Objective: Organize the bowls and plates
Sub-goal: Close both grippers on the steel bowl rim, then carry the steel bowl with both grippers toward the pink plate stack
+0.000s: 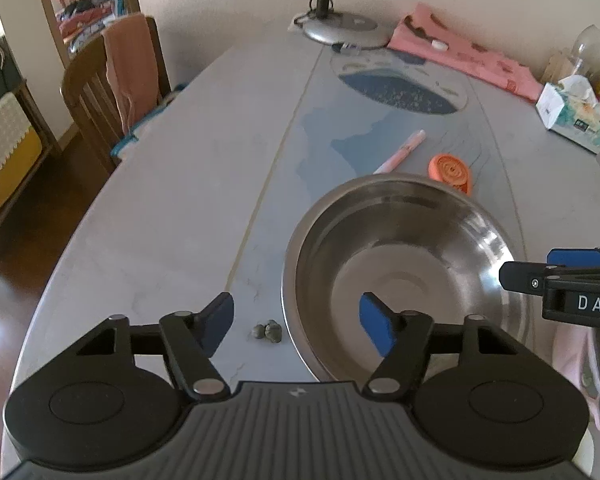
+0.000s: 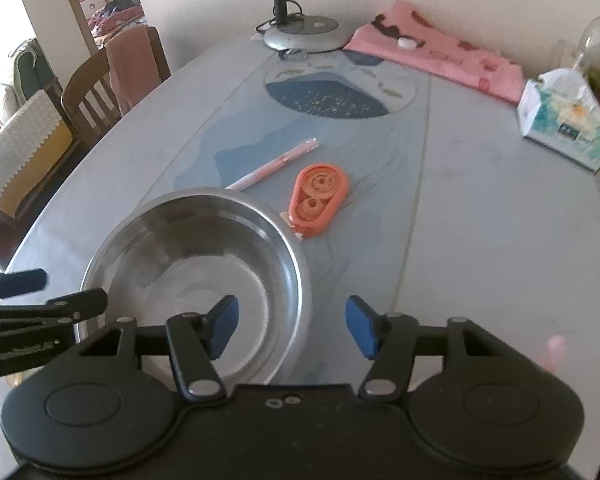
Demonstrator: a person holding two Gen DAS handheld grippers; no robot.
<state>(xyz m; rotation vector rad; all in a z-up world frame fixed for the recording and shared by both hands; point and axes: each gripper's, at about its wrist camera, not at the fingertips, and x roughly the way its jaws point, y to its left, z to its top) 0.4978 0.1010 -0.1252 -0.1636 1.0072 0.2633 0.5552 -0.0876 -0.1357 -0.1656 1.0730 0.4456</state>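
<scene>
A steel bowl (image 1: 400,256) stands upright and empty on the grey table (image 1: 172,208). It also shows in the right wrist view (image 2: 196,248). My left gripper (image 1: 296,326) is open, its right pad inside the bowl's near rim and its left pad outside. My right gripper (image 2: 292,326) is open, its left pad over the bowl's right side and its right pad outside. Each gripper's fingers reach into the other's view, at the right edge (image 1: 560,280) and the left edge (image 2: 44,304). A pink plate (image 1: 580,364) lies partly hidden at the right.
An orange tape dispenser (image 2: 318,200) and a pink pen (image 2: 274,166) lie just beyond the bowl. Small dark lumps (image 1: 268,331) sit left of it. Farther back are a lamp base (image 2: 302,34), a pink cloth (image 2: 436,54) and a tissue box (image 2: 564,120). A wooden chair (image 1: 108,92) stands left.
</scene>
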